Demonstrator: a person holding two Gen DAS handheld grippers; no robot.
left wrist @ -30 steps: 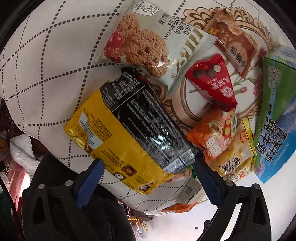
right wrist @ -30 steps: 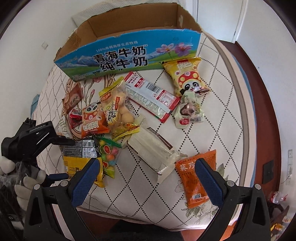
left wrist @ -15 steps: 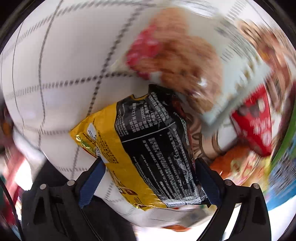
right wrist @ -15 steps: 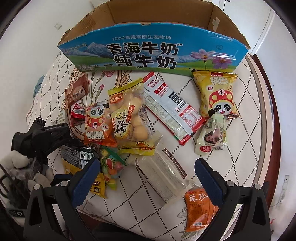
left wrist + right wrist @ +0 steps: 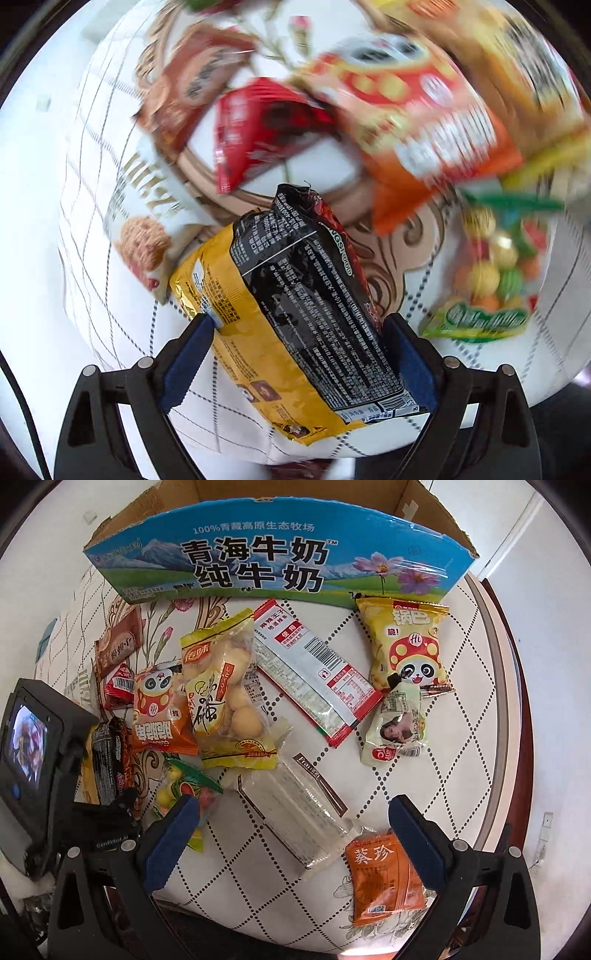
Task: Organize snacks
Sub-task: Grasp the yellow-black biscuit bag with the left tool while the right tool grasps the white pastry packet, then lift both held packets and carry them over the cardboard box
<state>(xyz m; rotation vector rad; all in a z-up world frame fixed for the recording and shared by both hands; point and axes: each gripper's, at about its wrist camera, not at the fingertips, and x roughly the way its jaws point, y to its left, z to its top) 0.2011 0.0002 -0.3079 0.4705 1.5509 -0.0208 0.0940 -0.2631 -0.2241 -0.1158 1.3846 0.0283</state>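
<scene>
My left gripper [image 5: 299,354] pinches the yellow-and-black snack pack [image 5: 295,314] between its 2 blue pads [image 5: 188,358], jaws wide and just drawn in onto the pack's edges. The pack hangs lifted off the quilted table cover [image 5: 110,317], out beyond the milk carton box [image 5: 258,565] on its printed side, near the cover's edge. In the right wrist view the same pack [image 5: 110,760] shows at the far left, beside the orange panda bag [image 5: 159,712]. My right gripper [image 5: 291,838] hovers wide open with nothing in its grasp, above the clear wafer packet [image 5: 295,812], which lies farther from the box than the red-and-white sachet [image 5: 317,675]. The yellow panda bag [image 5: 406,646] lies just beside the box's printed wall. An orange sachet [image 5: 384,878] lies farthest from the box, by the right pad.
</scene>
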